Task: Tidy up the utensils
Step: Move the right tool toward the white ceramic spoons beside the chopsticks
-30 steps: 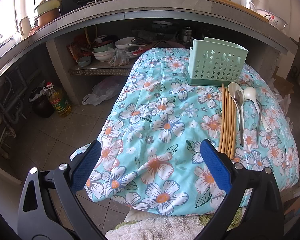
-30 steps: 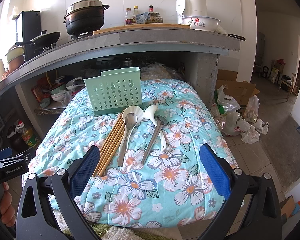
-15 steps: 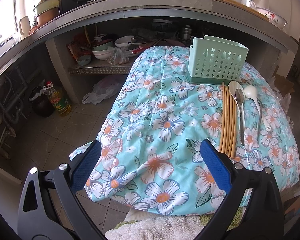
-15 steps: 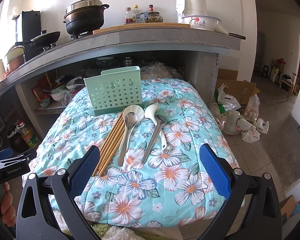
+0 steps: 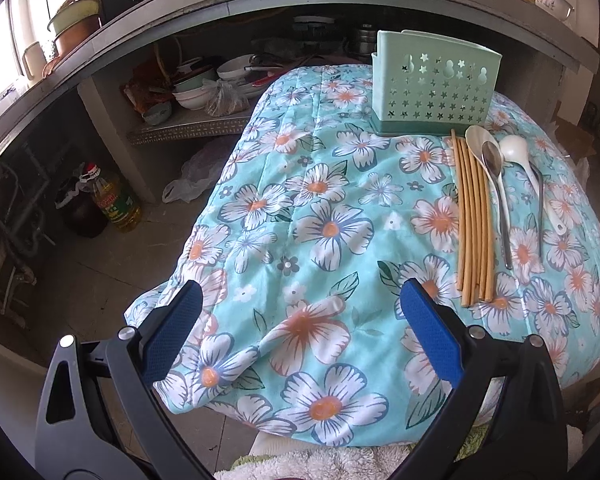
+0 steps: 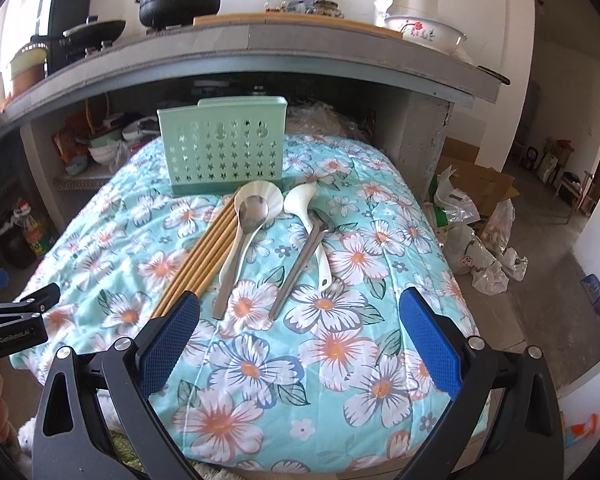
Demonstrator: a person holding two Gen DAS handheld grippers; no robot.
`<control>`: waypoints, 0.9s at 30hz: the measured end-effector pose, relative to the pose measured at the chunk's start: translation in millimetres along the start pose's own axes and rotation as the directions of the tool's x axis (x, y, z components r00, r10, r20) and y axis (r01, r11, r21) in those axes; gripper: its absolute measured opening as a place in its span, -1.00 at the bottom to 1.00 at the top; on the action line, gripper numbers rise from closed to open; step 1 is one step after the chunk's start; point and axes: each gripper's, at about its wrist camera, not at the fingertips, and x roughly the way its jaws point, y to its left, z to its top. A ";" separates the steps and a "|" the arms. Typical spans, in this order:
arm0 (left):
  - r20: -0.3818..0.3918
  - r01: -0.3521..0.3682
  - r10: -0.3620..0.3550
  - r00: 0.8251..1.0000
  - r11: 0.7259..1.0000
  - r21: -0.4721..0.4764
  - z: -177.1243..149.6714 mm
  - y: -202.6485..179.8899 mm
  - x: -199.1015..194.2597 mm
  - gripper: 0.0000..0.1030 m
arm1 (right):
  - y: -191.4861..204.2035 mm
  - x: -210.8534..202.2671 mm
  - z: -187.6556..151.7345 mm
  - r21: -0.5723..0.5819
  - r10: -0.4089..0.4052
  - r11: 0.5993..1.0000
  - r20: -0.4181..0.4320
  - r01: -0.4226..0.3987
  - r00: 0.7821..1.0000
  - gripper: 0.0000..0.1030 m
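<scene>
"GenRobot.AI" in white print on the black left tool (image 6: 18,320), seen cut off at the frame edge in the right wrist view. Label on the yellow oil bottle (image 5: 114,204) too small to read. Both released: left tool (image 5: 298,334) and right tool (image 6: 298,334), blue textured pads spread wide, empty. On the quilted floral turquoise cloth (image 6: 332,344): bundle of tan wooden chopsticks (image 6: 204,254), near ends hidden behind a blue pad; steel spoon (image 6: 240,248) lying atop a white scalloped spoon (image 6: 266,196); white ladle (image 6: 312,232) beside a second steel spoon (image 6: 300,268). Behind, touching the scalloped spoon, upright mint plastic holder with star cut-outs (image 6: 220,148).
</scene>
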 end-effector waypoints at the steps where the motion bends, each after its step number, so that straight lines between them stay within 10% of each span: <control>1: -0.009 0.004 -0.004 1.000 1.000 0.001 1.4 0.6 3.1 0.86 | 1.5 4.5 1.4 -0.005 -0.003 1.000 -0.008 0.003 1.000 0.89; 15: 0.059 0.182 -0.184 0.981 0.983 0.037 59.7 -15.0 27.2 0.86 | -9.6 31.0 23.0 -0.022 0.031 0.999 0.065 -0.030 0.997 0.89; 27: 0.078 0.484 -0.480 0.874 0.875 -0.033 93.7 -28.6 64.1 0.86 | -31.4 71.2 37.1 0.078 0.190 0.978 0.055 -0.194 0.980 0.86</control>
